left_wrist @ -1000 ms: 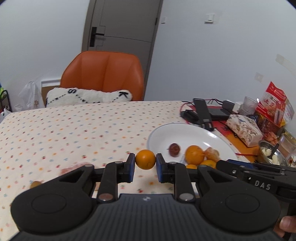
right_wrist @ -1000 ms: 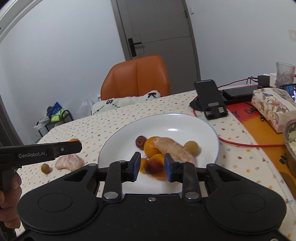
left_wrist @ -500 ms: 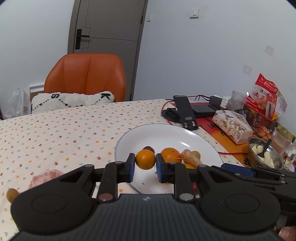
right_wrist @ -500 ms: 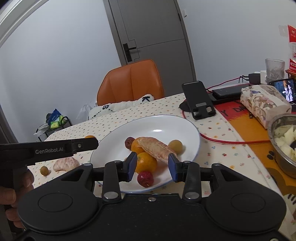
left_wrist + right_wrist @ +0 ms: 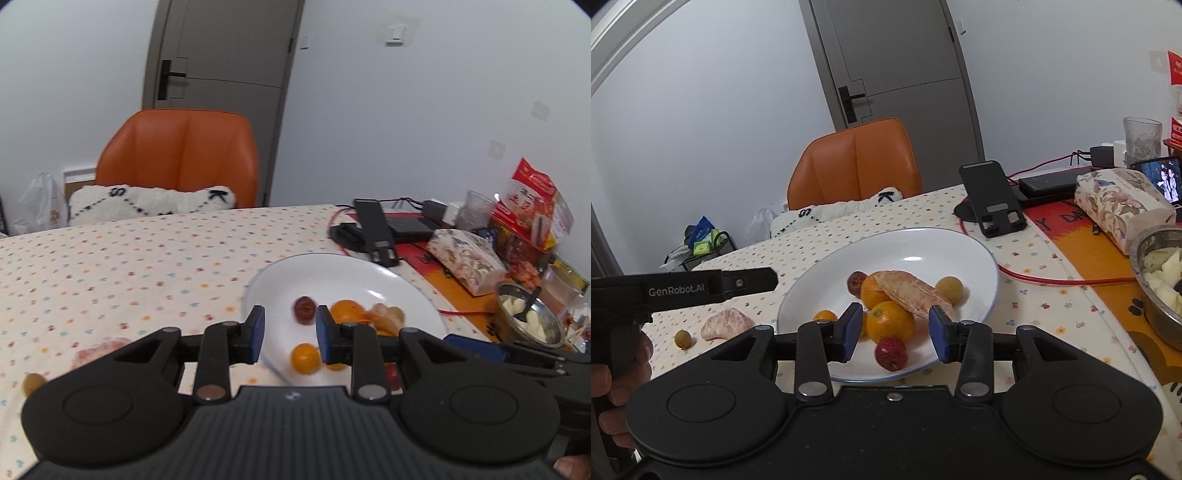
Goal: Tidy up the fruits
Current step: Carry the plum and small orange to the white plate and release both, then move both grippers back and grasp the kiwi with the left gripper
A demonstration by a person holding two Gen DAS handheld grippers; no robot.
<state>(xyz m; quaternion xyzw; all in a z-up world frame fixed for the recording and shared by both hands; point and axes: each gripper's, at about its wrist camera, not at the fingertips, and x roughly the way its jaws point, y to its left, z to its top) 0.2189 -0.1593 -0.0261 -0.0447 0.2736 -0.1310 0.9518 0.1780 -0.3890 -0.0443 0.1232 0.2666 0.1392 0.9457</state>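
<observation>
A white plate (image 5: 332,269) (image 5: 975,258) holds oranges, a peeled pomelo segment (image 5: 912,291), a dark red date (image 5: 304,310), a red fruit (image 5: 891,353) and a yellowish longan (image 5: 950,290). A small orange (image 5: 304,358) (image 5: 824,316) lies on the plate's near-left part, just below my left gripper (image 5: 288,334), which is open and holds nothing. My right gripper (image 5: 895,334) is open above the plate's front edge, with a larger orange (image 5: 890,325) behind the gap. On the cloth left of the plate lie another pomelo segment (image 5: 726,325) and a longan (image 5: 682,338).
A phone stand (image 5: 995,199), a red cable (image 5: 1052,278), a floral tissue box (image 5: 1119,203), a steel bowl of cut pieces (image 5: 1161,280), a glass (image 5: 1141,138) and snack bags (image 5: 528,210) crowd the table's right side. An orange chair (image 5: 181,158) with a cushion stands behind.
My left gripper opened and the small orange it held now lies on the plate. My right gripper opened wider and drew back slightly.
</observation>
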